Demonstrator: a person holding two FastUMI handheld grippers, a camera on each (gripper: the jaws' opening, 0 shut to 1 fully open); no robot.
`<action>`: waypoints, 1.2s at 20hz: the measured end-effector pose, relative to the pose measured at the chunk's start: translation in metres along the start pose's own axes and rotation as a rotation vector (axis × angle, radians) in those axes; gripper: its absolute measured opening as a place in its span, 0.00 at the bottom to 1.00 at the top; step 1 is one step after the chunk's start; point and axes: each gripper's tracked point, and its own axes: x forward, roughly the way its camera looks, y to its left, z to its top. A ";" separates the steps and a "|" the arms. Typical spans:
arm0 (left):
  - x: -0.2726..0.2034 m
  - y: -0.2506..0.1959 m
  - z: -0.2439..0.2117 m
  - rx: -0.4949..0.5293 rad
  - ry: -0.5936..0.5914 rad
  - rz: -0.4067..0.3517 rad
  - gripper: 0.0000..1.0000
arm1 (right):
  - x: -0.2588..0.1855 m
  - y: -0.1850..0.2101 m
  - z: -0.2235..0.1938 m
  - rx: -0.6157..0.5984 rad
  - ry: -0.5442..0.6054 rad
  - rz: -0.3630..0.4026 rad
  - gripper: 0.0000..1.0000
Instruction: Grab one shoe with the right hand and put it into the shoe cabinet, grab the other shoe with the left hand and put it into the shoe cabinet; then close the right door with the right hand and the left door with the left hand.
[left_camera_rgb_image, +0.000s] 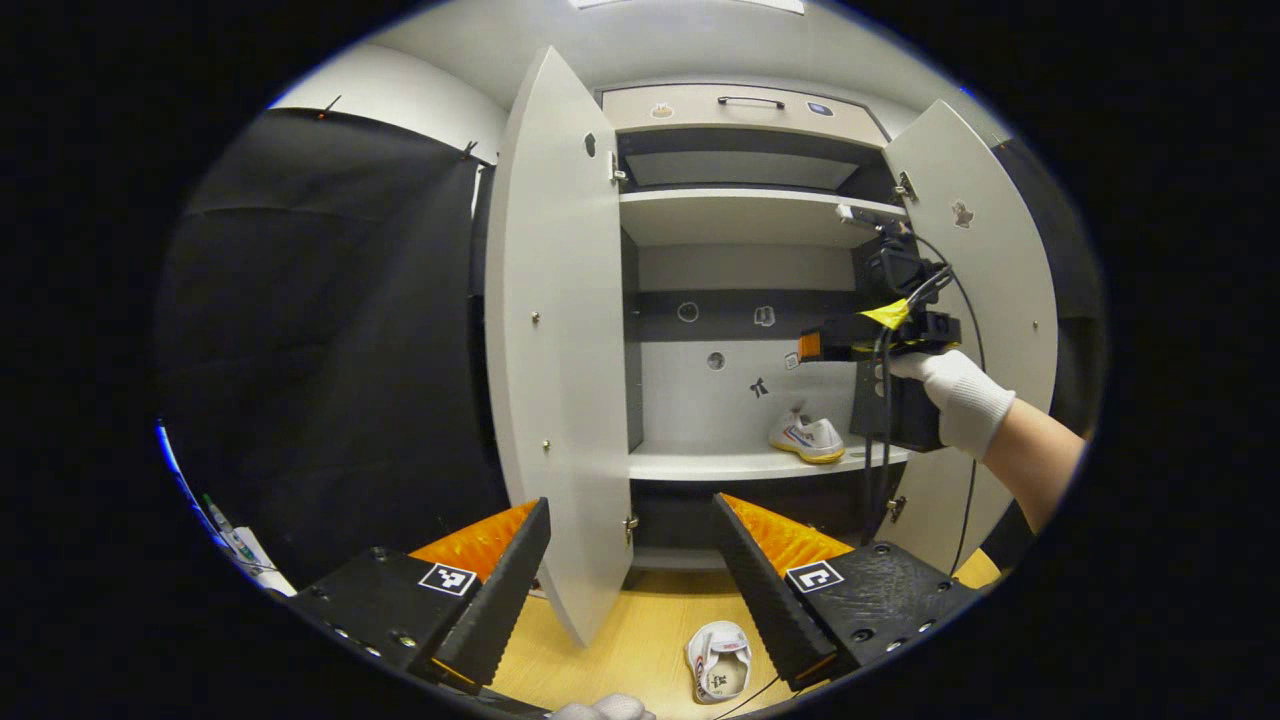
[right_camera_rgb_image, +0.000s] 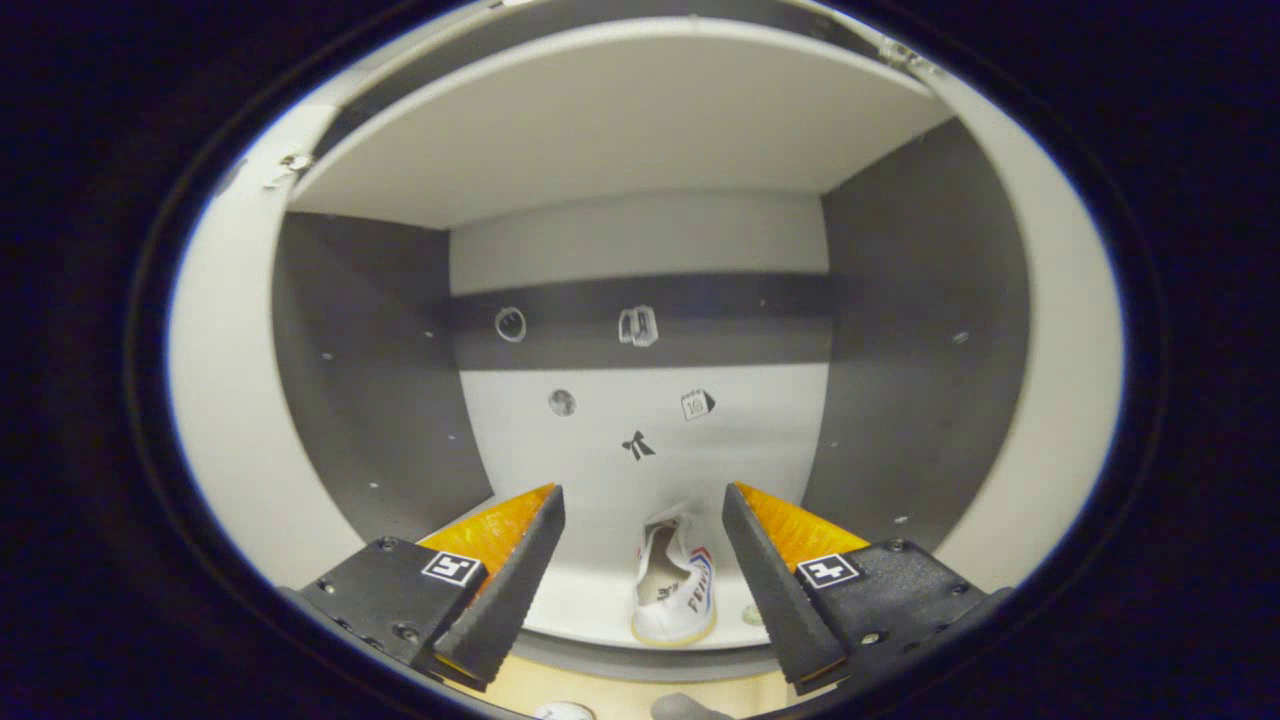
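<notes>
Shoe two (left_camera_rgb_image: 720, 662) lies on the floor just below my spread, empty left jaws (left_camera_rgb_image: 633, 590), long axis pointing away; right jaws (right_camera_rgb_image: 642, 580) also spread.

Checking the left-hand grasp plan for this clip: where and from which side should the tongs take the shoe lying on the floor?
The shoe on the floor lies before the cabinet, its opening facing up toward the left tongs, which are open. Probably best to come from above and pinch across its narrow width at the collar, one finger on each side wall.
</notes>
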 end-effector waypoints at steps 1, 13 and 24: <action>0.004 -0.004 0.002 0.009 -0.010 -0.036 0.97 | -0.030 -0.001 0.010 0.003 -0.044 -0.006 0.99; -0.023 -0.068 -0.006 0.074 -0.046 -0.319 0.96 | -0.280 -0.032 -0.040 0.010 -0.178 -0.122 0.99; -0.029 -0.036 -0.090 0.063 0.003 -0.151 0.96 | -0.322 -0.063 -0.112 0.002 -0.029 -0.067 0.99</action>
